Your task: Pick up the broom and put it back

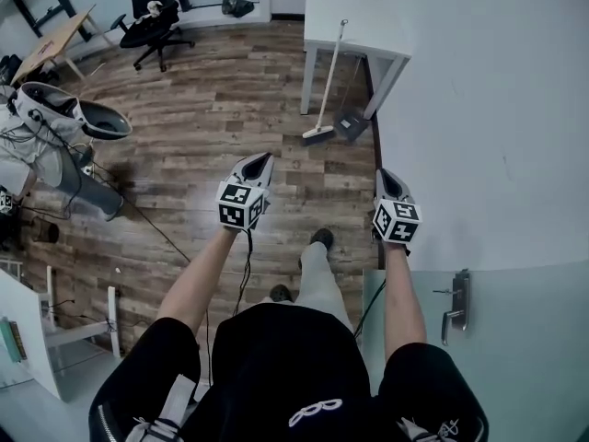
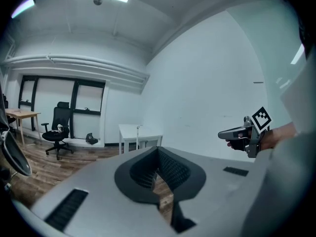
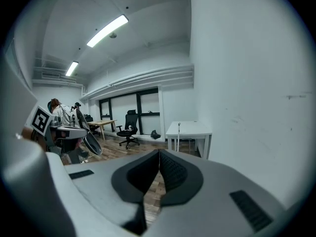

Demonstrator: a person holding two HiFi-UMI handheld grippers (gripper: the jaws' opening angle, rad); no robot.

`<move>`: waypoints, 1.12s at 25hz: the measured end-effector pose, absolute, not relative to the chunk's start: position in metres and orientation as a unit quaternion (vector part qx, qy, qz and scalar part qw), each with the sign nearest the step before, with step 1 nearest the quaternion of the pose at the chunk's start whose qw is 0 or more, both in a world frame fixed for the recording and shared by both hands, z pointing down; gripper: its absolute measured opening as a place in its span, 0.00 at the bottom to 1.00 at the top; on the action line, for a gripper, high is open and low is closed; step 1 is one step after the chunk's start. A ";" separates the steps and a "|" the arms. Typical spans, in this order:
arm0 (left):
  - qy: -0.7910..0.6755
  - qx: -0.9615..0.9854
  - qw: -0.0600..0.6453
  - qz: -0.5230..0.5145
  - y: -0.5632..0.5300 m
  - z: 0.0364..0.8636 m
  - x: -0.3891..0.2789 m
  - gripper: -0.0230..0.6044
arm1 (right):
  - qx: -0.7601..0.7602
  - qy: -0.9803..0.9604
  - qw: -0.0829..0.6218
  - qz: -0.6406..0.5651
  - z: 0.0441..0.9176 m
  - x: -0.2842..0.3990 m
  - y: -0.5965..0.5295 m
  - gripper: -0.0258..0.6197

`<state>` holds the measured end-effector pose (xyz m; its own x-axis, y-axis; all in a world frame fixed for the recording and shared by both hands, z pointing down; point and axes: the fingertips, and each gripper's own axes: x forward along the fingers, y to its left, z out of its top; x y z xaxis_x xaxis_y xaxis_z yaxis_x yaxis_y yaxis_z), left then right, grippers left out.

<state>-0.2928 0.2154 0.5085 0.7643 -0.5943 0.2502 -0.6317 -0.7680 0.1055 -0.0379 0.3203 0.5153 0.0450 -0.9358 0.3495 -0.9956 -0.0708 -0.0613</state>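
Currently our left gripper (image 1: 261,160) and right gripper (image 1: 386,175) sit pressed together, empty; broom (image 1: 329,79) leans on table (image 1: 354,17), upper centre

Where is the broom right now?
In the head view, upper middle, the broom leans against the white table, its head on the floor beside a dark dustpan.

bare wood floor (image 1: 212,127) lies open ahead of the left gripper (image 1: 260,160) and the right gripper (image 1: 386,175), as far as the white table (image 1: 354,26). there the broom (image 1: 332,76) leans on the table's edge, with a dustpan (image 1: 351,123) just beside its head. a white wall (image 1: 488,109) runs close along the right gripper's right side, and a door (image 1: 525,339) stands behind it. grey equipment (image 1: 74,118) crowds the floor left of the left gripper. an office chair (image 1: 152,21) stands far ahead-left.
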 end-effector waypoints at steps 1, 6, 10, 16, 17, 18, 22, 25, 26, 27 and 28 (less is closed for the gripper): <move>-0.330 0.934 0.092 0.101 0.206 0.510 -0.289 0.05 | 0.715 -0.675 0.099 0.152 0.517 -0.033 0.310 0.08; -0.355 0.925 0.085 0.104 0.156 0.516 -0.262 0.05 | 0.702 -0.687 0.096 0.161 0.527 -0.003 0.253 0.08; -0.363 0.920 0.097 0.111 0.114 0.519 -0.237 0.05 | 0.689 -0.699 0.096 0.164 0.526 0.020 0.200 0.08; -0.381 0.911 0.111 0.110 0.053 0.514 -0.197 0.05 | 0.668 -0.718 0.100 0.165 0.523 0.061 0.122 0.08; -0.384 0.910 0.112 0.110 0.044 0.516 -0.190 0.05 | 0.665 -0.721 0.101 0.165 0.524 0.068 0.111 0.08; -0.389 0.908 0.114 0.110 0.036 0.517 -0.184 0.05 | 0.662 -0.724 0.102 0.165 0.526 0.075 0.101 0.08; -0.405 0.900 0.119 0.111 0.008 0.521 -0.163 0.05 | 0.653 -0.732 0.102 0.167 0.528 0.102 0.066 0.08; -0.416 0.895 0.121 0.111 -0.007 0.525 -0.146 0.05 | 0.646 -0.738 0.100 0.167 0.531 0.120 0.046 0.08; -0.418 0.893 0.122 0.111 -0.011 0.526 -0.141 0.05 | 0.644 -0.740 0.101 0.167 0.532 0.125 0.041 0.08; -0.420 0.893 0.122 0.111 -0.014 0.526 -0.136 0.05 | 0.642 -0.741 0.101 0.166 0.531 0.129 0.036 0.08; -0.421 0.892 0.122 0.112 -0.016 0.526 -0.132 0.05 | 0.641 -0.743 0.101 0.166 0.531 0.132 0.033 0.08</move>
<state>-0.1318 -0.0158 0.5260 0.6213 -0.7231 0.3019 -0.7777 -0.6163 0.1243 0.1323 0.0326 0.5307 -0.1584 -0.9184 0.3625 -0.9854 0.1239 -0.1166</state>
